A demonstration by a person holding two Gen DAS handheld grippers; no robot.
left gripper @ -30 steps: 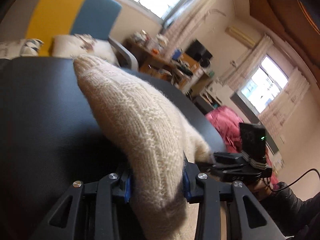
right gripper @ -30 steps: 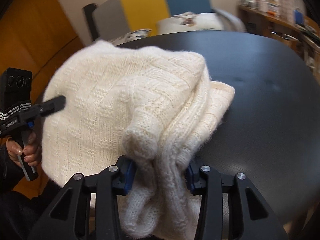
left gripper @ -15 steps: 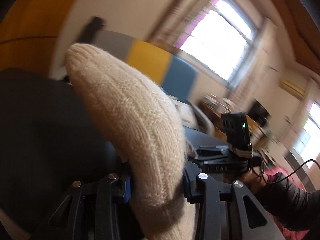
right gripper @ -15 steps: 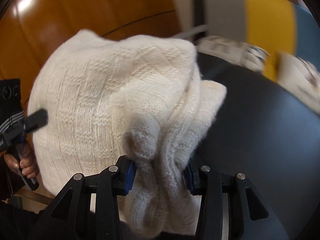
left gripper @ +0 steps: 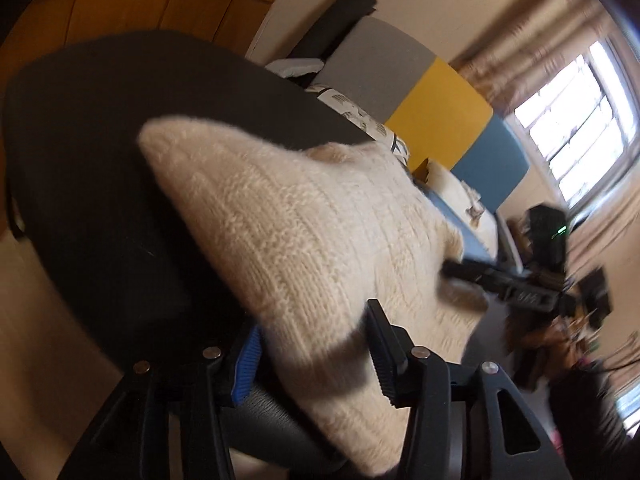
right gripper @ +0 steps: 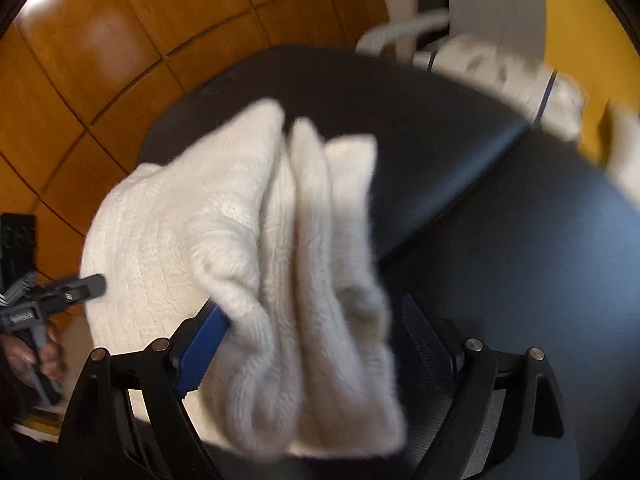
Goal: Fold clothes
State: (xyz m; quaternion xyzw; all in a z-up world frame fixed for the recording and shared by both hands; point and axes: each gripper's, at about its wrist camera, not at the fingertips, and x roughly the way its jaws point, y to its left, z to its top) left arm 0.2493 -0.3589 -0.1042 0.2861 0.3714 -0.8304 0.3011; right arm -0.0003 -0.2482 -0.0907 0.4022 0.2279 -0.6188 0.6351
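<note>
A cream knit sweater [left gripper: 300,220], folded into a thick bundle, lies at the near edge of a round black table [left gripper: 100,160]. My left gripper [left gripper: 314,320] has one end of it between its fingers. Those jaws are opening and both pad faces show beside the knit. In the right wrist view the sweater [right gripper: 180,220] shows several bunched folds between the fingers of my right gripper [right gripper: 310,304]. The right jaws are also opening, with a clear gap at the right pad. Each gripper shows in the other's view: the right gripper [left gripper: 500,280], the left gripper [right gripper: 60,292].
A chair with a grey, yellow and blue back [left gripper: 436,108] stands behind the table [right gripper: 520,260], with patterned cushions [right gripper: 500,72] on its seat. Wooden floor [right gripper: 120,40] lies to the left. A person's hand [right gripper: 44,360] holds the left gripper. A bright window [left gripper: 580,120] is at the right.
Both grippers have swung across the table with the sweater and rolled. Their jaws, shut on the knit earlier, now stand wider, the right much more so.
</note>
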